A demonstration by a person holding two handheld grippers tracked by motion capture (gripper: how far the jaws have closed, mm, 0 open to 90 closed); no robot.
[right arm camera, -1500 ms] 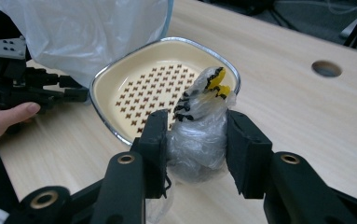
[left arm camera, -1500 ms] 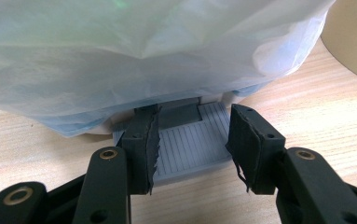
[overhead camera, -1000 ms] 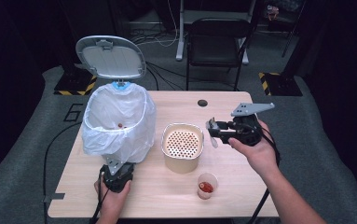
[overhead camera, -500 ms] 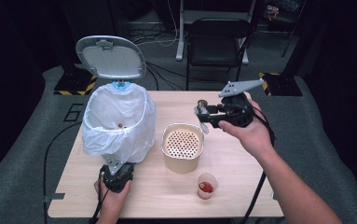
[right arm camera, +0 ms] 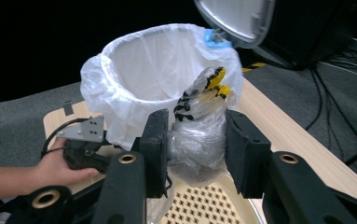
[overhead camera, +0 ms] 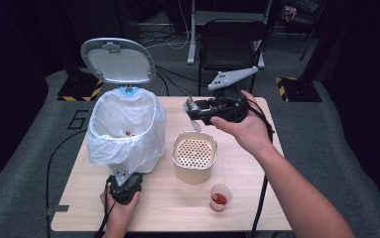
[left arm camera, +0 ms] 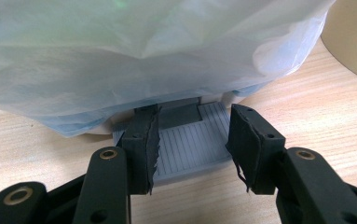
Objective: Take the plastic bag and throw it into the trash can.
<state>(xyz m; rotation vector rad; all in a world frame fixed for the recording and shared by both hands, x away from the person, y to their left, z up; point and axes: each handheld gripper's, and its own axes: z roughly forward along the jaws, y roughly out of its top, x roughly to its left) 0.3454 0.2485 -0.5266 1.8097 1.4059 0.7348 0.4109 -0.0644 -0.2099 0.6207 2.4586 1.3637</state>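
Observation:
A pedal bin [overhead camera: 126,136] with a white bag liner stands at the table's left, its grey lid [overhead camera: 117,60] raised. My left gripper [overhead camera: 124,186] is at the bin's base. In the left gripper view its jaws stand open over the ribbed grey pedal [left arm camera: 185,142], and the bag [left arm camera: 143,51] hangs just above. My right gripper [overhead camera: 192,106] hovers above the table between the bin and a beige perforated container [overhead camera: 194,153]. In the right gripper view it [right arm camera: 197,128] is shut on a crumpled clear wrapper [right arm camera: 204,91] with yellow and black print, with the bin's open mouth [right arm camera: 162,60] just beyond.
A small cup [overhead camera: 220,198] holding something red stands near the table's front edge, right of the middle. A few small bits lie inside the bin liner. A dark chair [overhead camera: 232,37] and cables sit on the floor behind the table.
My right gripper has moved left and away from the person, toward the bin, with the wrapper in it. The left gripper has stayed at the pedal.

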